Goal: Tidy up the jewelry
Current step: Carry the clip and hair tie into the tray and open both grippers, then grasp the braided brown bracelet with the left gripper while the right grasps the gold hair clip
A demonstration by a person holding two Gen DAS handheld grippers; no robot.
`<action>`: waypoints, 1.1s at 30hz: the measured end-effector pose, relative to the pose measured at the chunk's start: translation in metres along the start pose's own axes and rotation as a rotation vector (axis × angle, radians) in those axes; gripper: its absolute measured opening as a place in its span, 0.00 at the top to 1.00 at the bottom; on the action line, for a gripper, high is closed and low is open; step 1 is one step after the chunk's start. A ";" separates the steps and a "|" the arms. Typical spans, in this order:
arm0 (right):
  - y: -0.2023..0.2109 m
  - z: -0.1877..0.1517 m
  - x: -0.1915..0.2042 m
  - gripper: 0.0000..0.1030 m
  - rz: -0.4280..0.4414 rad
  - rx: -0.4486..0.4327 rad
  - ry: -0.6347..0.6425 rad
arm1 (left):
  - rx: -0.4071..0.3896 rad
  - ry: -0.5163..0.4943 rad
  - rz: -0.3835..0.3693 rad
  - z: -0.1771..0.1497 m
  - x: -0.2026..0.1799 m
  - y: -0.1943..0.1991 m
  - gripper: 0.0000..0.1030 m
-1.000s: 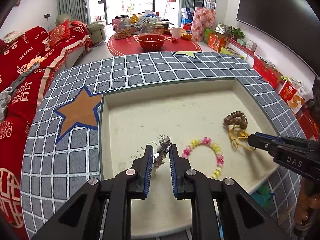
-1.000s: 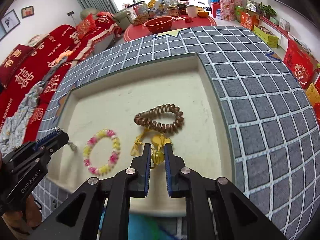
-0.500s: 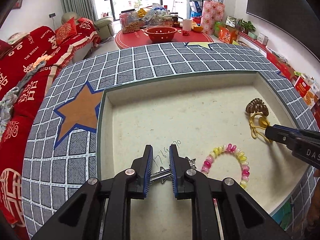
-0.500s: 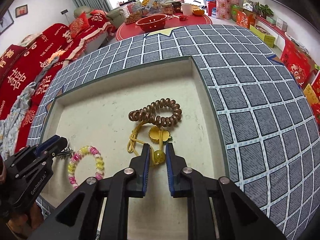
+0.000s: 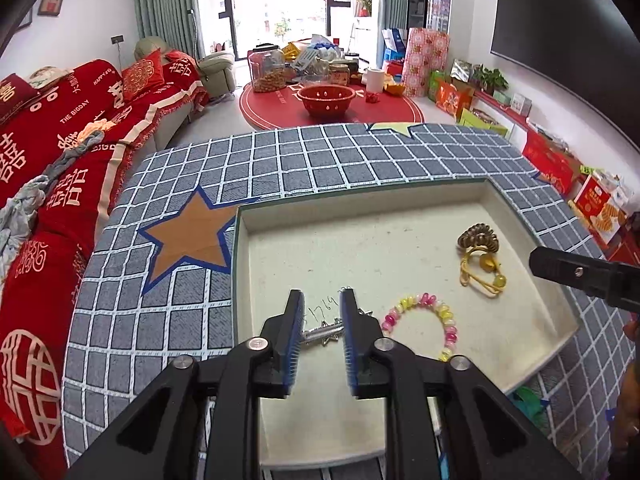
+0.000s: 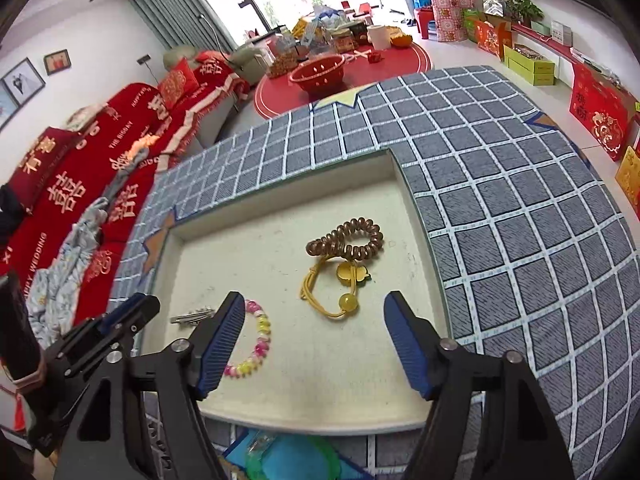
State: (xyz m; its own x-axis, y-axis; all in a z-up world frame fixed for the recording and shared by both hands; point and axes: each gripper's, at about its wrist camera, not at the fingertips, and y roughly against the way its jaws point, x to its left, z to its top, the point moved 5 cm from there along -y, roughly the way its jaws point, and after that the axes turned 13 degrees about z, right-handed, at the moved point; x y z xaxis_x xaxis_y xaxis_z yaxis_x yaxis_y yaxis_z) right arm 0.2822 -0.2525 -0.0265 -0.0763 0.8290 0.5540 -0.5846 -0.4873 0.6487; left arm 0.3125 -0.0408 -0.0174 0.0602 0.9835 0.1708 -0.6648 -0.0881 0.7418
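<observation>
- Sitting on a grey checked tablecloth (image 5: 340, 160) with an orange star, a shallow cream tray (image 5: 400, 216) is holding all the jewelry, and a red-draped sofa (image 5: 60, 128) is lining the room off to the left of both tongs.
- Jaws of the left gripper (image 5: 321, 300) are opening; a silver spiky hair clip (image 5: 324, 332) is lying flat on the tray floor between them, and the blue pads are no longer pressing it.
- Jaws of the right gripper (image 6: 314, 300) are also opening and standing wide; the yellow cord hair tie (image 6: 340, 292) with its amber bead is resting just ahead of them, free of both pads, touching the brown spiral hair tie (image 6: 346, 240) beyond it.
- A pink-and-yellow bead bracelet (image 5: 424, 324) is lying just right of the left tongs and partly behind the right gripper's left finger.
- Compared with a second ago, both pairs of tongs were nearly together, one clamped on the clip and the other on the yellow cord; now both are spreading.
- The clip, which was standing upright in the grip, is now lying on its side.
- Judging from this, each piece is being let go so that it sits in its own spot in the tray, spaced from its neighbours.
</observation>
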 end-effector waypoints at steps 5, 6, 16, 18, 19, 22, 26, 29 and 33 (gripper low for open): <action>0.030 -0.009 0.011 0.18 0.034 -0.042 0.002 | -0.055 0.026 -0.015 -0.008 0.010 0.031 0.00; 0.036 -0.013 0.012 0.17 0.040 -0.049 0.000 | -0.061 0.022 -0.012 -0.011 0.012 0.037 0.00; 0.098 -0.052 0.012 0.00 0.099 -0.177 -0.050 | -0.016 0.027 -0.069 -0.060 0.024 0.067 0.00; 0.106 -0.059 0.012 0.00 0.092 -0.190 -0.055 | -0.013 0.032 -0.068 -0.072 0.024 0.071 0.00; 0.109 -0.065 0.011 0.00 0.093 -0.185 -0.060 | -0.009 0.031 -0.070 -0.078 0.023 0.073 0.00; 0.113 -0.081 0.005 0.00 0.088 -0.124 -0.086 | 0.013 0.012 -0.072 -0.097 0.018 0.072 0.00; 0.111 -0.108 -0.007 0.00 0.026 -0.053 -0.090 | 0.041 -0.022 -0.065 -0.120 0.011 0.071 0.00; 0.111 -0.131 -0.019 0.00 -0.025 -0.015 -0.100 | 0.051 -0.040 -0.052 -0.132 0.007 0.070 0.00; 0.111 -0.155 -0.035 0.00 -0.079 0.014 -0.130 | 0.069 -0.038 -0.054 -0.139 0.007 0.067 0.00</action>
State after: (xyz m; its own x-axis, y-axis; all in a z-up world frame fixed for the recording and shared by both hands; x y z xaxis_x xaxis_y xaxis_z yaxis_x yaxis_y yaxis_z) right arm 0.0947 -0.2927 -0.0551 0.0755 0.8228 0.5632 -0.5734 -0.4263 0.6996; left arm 0.1646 -0.0180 -0.0565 0.1230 0.9805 0.1530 -0.6068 -0.0476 0.7934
